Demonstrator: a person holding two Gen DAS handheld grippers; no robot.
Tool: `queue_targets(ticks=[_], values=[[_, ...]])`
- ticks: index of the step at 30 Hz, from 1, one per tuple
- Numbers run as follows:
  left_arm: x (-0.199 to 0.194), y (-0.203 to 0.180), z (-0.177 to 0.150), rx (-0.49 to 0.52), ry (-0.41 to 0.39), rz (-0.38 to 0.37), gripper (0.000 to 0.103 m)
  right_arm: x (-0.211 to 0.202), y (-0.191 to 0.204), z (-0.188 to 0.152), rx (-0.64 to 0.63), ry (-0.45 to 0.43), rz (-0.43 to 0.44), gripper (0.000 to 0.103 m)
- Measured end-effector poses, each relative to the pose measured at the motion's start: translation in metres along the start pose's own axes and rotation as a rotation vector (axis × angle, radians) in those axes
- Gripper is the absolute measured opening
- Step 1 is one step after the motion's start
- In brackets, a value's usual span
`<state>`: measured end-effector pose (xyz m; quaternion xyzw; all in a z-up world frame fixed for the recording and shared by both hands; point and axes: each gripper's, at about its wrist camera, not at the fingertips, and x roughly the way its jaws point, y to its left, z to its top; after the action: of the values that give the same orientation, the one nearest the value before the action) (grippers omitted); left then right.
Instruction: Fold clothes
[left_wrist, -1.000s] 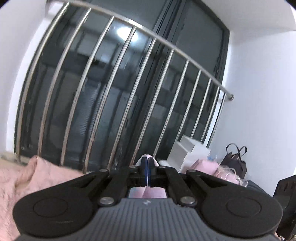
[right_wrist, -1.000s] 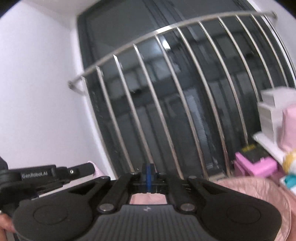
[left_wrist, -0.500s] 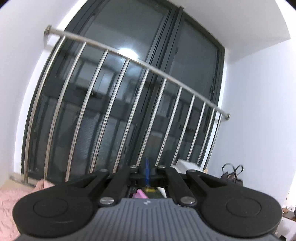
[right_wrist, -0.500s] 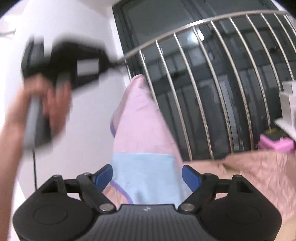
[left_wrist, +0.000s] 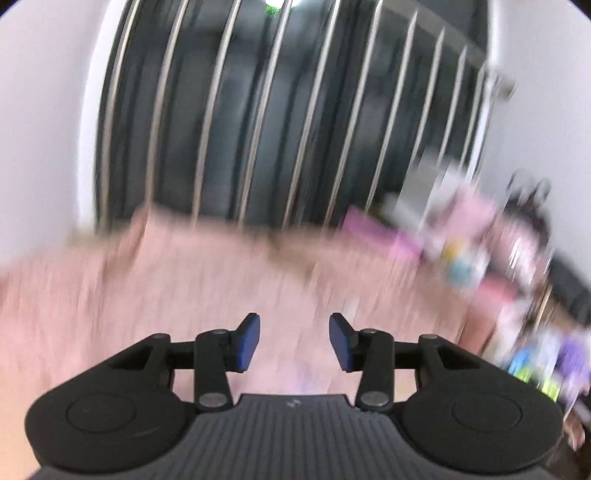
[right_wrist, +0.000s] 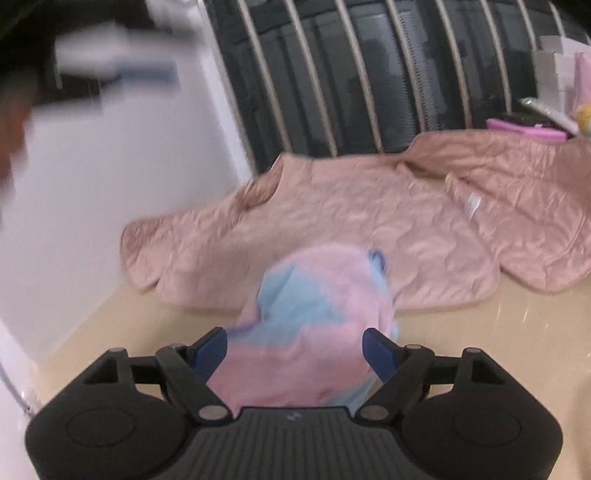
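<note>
A pink and light-blue garment (right_wrist: 306, 325) lies crumpled in a heap just in front of my right gripper (right_wrist: 295, 352), whose blue-padded jaws stand wide open on either side of it without holding it. Behind the heap a quilted pink jacket (right_wrist: 369, 218) is spread flat on the beige table (right_wrist: 498, 332). The left wrist view is blurred: my left gripper (left_wrist: 294, 341) is open with nothing between its pads, above pink quilted fabric (left_wrist: 184, 288). The left gripper also shows as a blur high at the upper left (right_wrist: 110, 66) in the right wrist view.
A steel railing (right_wrist: 369, 92) in front of dark windows runs behind the table. White boxes and pink items (right_wrist: 528, 125) stand at the back right. A white wall (right_wrist: 110, 166) borders the table's left side. Blurred colourful clutter (left_wrist: 517, 258) sits at the right.
Both grippers have opened and let go of the pink and blue garment, which dropped from hanging into a heap on the table. Both cameras have tilted down from the railing toward the table.
</note>
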<state>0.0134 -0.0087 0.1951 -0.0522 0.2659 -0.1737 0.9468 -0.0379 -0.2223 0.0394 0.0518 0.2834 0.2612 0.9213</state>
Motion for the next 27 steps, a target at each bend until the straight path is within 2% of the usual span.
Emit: queue_targets(ticks=[3, 5, 7, 8, 9, 11, 12, 13, 14, 15, 16, 17, 18, 19, 21, 24, 27], values=[[0.020, 0.016, -0.070, -0.025, 0.142, 0.043, 0.044, 0.008, 0.001, -0.019, -0.027, 0.076, -0.017, 0.081], [0.033, 0.026, -0.114, -0.043, 0.231, 0.066, 0.046, 0.013, 0.006, -0.025, -0.028, 0.091, -0.020, 0.081], [0.038, 0.034, -0.133, -0.065, 0.254, 0.056, 0.048, 0.014, 0.013, -0.031, -0.019, 0.109, 0.001, 0.081], [0.040, 0.037, -0.141, -0.070, 0.257, 0.063, 0.052, 0.014, 0.016, -0.033, -0.024, 0.118, 0.014, 0.081], [0.045, 0.039, -0.143, -0.055, 0.251, 0.089, 0.060, 0.014, 0.024, -0.035, -0.034, 0.122, 0.026, 0.081], [0.057, 0.041, -0.139, -0.009, 0.239, 0.160, 0.066, 0.016, 0.037, -0.038, -0.086, 0.125, 0.035, 0.080], [0.062, 0.042, -0.137, 0.011, 0.234, 0.189, 0.066, 0.016, 0.043, -0.039, -0.113, 0.126, 0.038, 0.080], [0.067, 0.046, -0.136, 0.019, 0.237, 0.186, 0.066, 0.018, 0.046, -0.041, -0.127, 0.132, 0.035, 0.080], [0.070, 0.047, -0.136, 0.021, 0.239, 0.168, 0.060, 0.019, 0.049, -0.043, -0.138, 0.139, 0.030, 0.080], [0.075, 0.051, -0.135, 0.017, 0.247, 0.150, 0.037, 0.021, 0.053, -0.045, -0.150, 0.145, 0.026, 0.079], [0.078, 0.053, -0.135, 0.018, 0.246, 0.154, 0.020, 0.023, 0.051, -0.045, -0.147, 0.150, 0.026, 0.077], [0.081, 0.056, -0.134, 0.013, 0.248, 0.155, 0.000, 0.025, 0.052, -0.044, -0.141, 0.157, 0.022, 0.066], [0.082, 0.060, -0.132, -0.020, 0.257, 0.140, 0.000, 0.027, 0.053, -0.041, -0.129, 0.169, 0.019, 0.046], [0.079, 0.064, -0.132, -0.063, 0.250, 0.115, 0.000, 0.029, 0.054, -0.039, -0.113, 0.173, 0.014, 0.037], [0.071, 0.064, -0.128, -0.102, 0.227, 0.092, 0.000, 0.032, 0.058, -0.033, -0.080, 0.179, 0.002, 0.010], [0.056, 0.059, -0.120, -0.111, 0.187, 0.087, 0.000, 0.031, 0.058, -0.024, -0.034, 0.165, 0.002, 0.001], [0.040, 0.054, -0.112, -0.121, 0.148, 0.081, 0.000, 0.015, 0.057, -0.010, -0.005, 0.079, -0.001, 0.001]])
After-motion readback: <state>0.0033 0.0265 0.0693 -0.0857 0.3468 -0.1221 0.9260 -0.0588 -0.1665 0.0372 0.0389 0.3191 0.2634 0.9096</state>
